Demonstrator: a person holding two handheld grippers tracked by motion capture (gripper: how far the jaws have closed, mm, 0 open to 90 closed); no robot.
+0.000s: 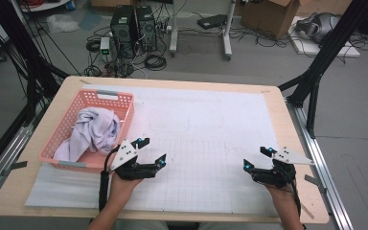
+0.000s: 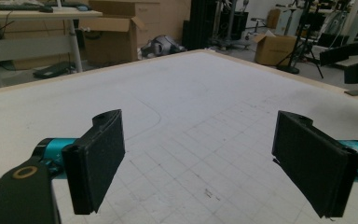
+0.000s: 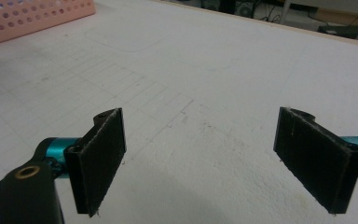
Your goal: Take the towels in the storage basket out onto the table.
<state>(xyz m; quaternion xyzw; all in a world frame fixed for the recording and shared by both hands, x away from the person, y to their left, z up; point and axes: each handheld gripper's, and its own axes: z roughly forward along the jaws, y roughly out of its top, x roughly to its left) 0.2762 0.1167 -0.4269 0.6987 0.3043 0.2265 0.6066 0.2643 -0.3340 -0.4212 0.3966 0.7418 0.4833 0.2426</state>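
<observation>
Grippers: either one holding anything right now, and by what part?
Nothing is held. The left gripper and right gripper are both open over the table; the cloth lies untouched in the basket.

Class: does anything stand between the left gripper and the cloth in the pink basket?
Only the basket's own near wall. The left gripper, jaws open, hovers beside its near right corner; the cloth lies heaped inside, open from above.

Pink perforated basket (image 1: 98, 103) holding pale lilac, maybe white, cloth (image 1: 93, 132); white mat (image 1: 211, 129) with faint grey grid; black grippers (teal accents) (image 1: 148, 151) (image 1: 258, 158); light wooden table (image 1: 67, 86).
</observation>
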